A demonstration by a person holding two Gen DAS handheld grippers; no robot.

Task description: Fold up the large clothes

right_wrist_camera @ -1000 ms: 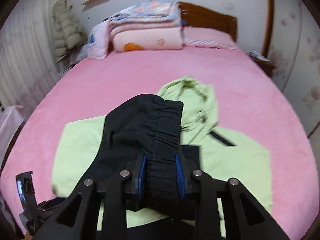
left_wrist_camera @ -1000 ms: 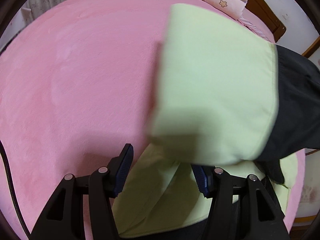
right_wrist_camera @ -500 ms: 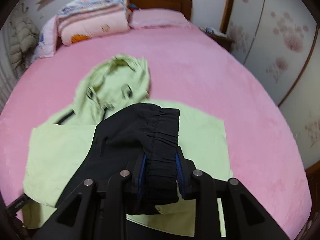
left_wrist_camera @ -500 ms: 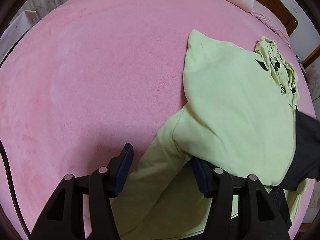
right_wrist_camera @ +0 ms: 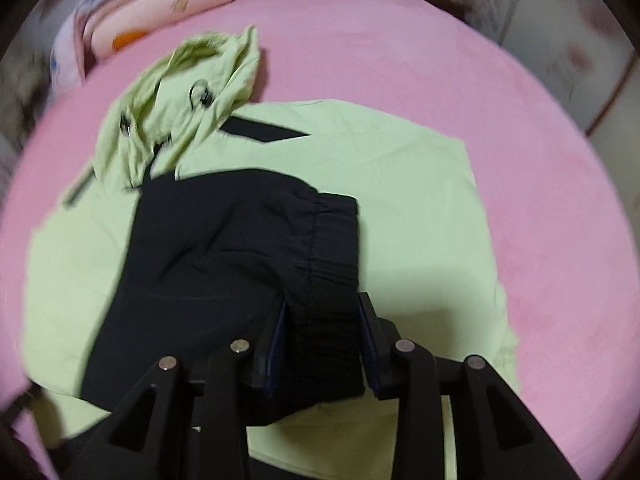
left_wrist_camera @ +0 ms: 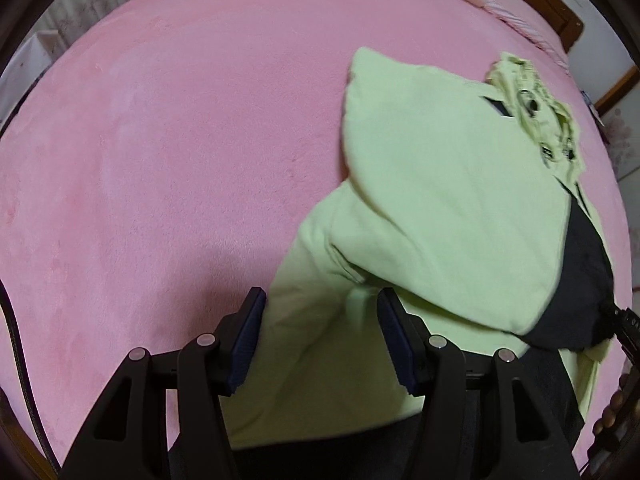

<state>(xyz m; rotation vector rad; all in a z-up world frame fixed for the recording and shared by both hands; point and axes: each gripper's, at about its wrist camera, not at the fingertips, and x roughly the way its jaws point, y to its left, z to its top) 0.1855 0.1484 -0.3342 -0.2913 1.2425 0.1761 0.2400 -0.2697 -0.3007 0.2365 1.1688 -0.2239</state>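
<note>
A light green hoodie (left_wrist_camera: pixel 440 184) lies flat on the pink bed (left_wrist_camera: pixel 160 140), its hood (right_wrist_camera: pixel 184 108) toward the pillows. One sleeve is folded across the body, and its black end with the elastic cuff (right_wrist_camera: pixel 328 248) rests on the green cloth (right_wrist_camera: pixel 420 208). My right gripper (right_wrist_camera: pixel 322 340) straddles that cuff; its jaws are opening and the pads stand just off the cuff's edges. Over the hoodie's near left part my left gripper (left_wrist_camera: pixel 320 336) is open, with green cloth lying under the gap and not pinched. The black sleeve end (left_wrist_camera: pixel 580 280) also shows in the left wrist view.
Folded quilts and pillows (right_wrist_camera: pixel 152 12) are stacked at the head of the bed by a wooden headboard (left_wrist_camera: pixel 560 20). Pink sheet (right_wrist_camera: pixel 540 160) stretches to the left and right of the hoodie. A person's fingers (left_wrist_camera: pixel 612 408) show at the right edge.
The right gripper carried the black-cuffed sleeve across and down onto the hoodie's body, and its jaws have widened around the cuff. The left gripper drifted slightly and stayed open.
</note>
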